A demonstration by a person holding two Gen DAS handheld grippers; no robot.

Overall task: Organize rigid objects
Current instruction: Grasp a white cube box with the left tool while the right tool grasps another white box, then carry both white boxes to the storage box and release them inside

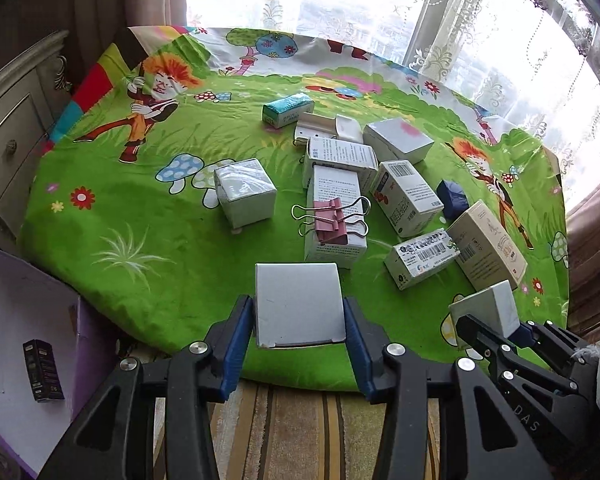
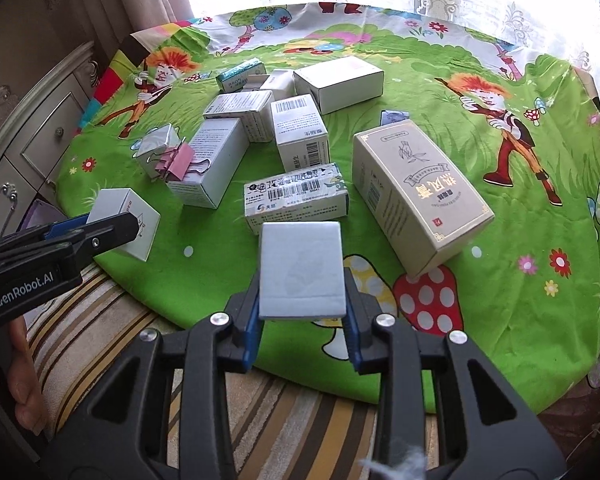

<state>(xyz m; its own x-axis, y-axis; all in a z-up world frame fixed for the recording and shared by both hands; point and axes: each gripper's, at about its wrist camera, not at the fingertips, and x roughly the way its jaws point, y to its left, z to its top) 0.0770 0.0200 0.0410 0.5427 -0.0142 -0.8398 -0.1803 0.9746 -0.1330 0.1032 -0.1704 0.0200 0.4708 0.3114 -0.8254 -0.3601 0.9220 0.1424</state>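
My left gripper point(image 1: 298, 320) is shut on a white box point(image 1: 300, 304), held over the near edge of the green cartoon cloth point(image 1: 140, 240). My right gripper point(image 2: 302, 296) is shut on a pale grey box point(image 2: 302, 270), its blue pads pressing both sides. Each gripper also shows in the other's view: the right gripper point(image 1: 496, 330) at lower right with its pale grey box point(image 1: 486, 308), and the left gripper point(image 2: 112, 228) at left with its white box point(image 2: 126, 216). Several more cartons lie in a loose group mid-cloth, among them a tan carton point(image 2: 416, 196).
A purple box with a white inside point(image 1: 16, 304) sits at lower left and holds a small black box point(image 1: 44, 370). A pink binder clip point(image 1: 332, 220) rests on a white carton. A grey dresser point(image 1: 12, 120) stands to the left and a window behind. Striped fabric point(image 2: 284, 412) lies below the cloth.
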